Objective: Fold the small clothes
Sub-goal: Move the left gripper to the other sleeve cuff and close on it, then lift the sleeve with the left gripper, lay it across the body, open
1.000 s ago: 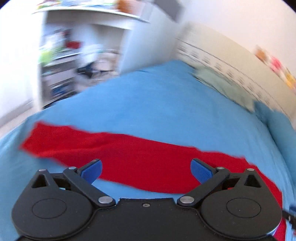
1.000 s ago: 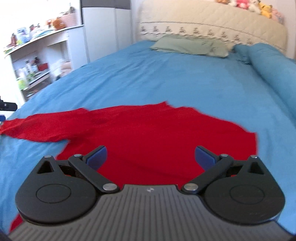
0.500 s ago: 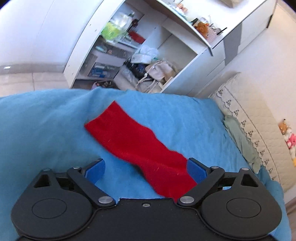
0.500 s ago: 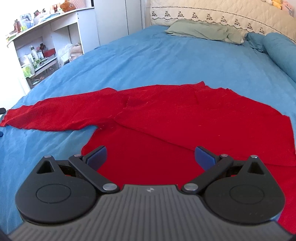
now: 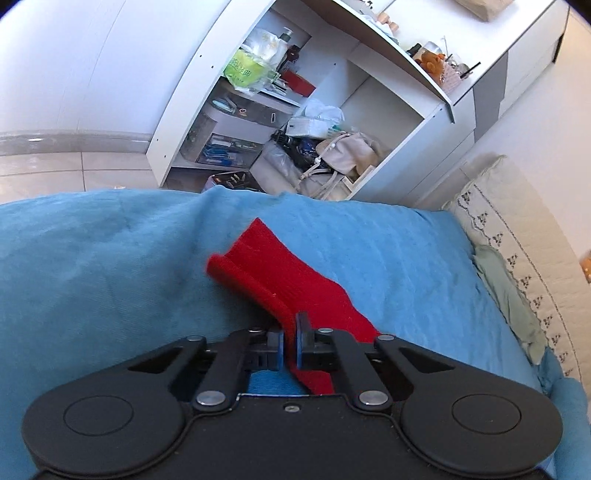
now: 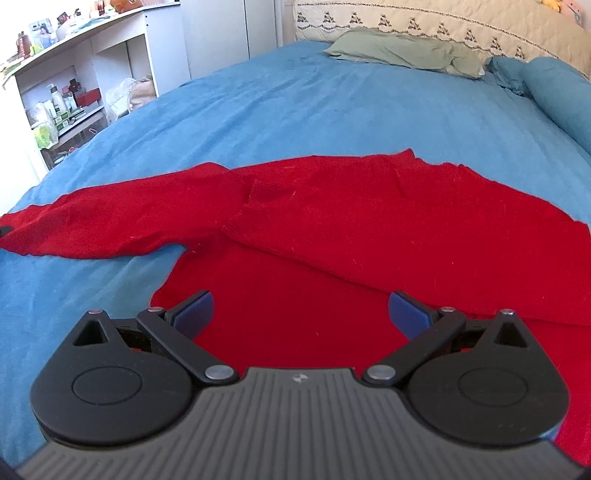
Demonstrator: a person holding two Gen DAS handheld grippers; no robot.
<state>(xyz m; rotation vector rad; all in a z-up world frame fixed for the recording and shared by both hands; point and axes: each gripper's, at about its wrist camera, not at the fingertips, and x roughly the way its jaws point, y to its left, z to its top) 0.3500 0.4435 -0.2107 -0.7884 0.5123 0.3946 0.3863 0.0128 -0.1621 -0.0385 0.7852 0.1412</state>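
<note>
A red long-sleeved top [image 6: 351, 229] lies spread on the blue bedspread [image 6: 295, 103], its right side folded over the body. One sleeve [image 6: 110, 225] stretches out to the left. In the left wrist view that red sleeve [image 5: 280, 280] runs up from the jaws, its cuff end curled and raised. My left gripper [image 5: 290, 345] is shut on the sleeve. My right gripper [image 6: 300, 310] is open and empty, just above the top's lower body.
White shelves [image 5: 295, 110] crowded with bottles, bags and boxes stand beside the bed's left edge. A green pillow [image 6: 402, 51] and a blue bolster [image 6: 557, 92] lie by the quilted headboard [image 6: 443, 18]. Tiled floor [image 5: 66, 170] shows beyond the bed edge.
My left gripper has closed on the red sleeve, and the cuff end now lifts off the bedspread. My right gripper stays open and has moved slightly closer over the top.
</note>
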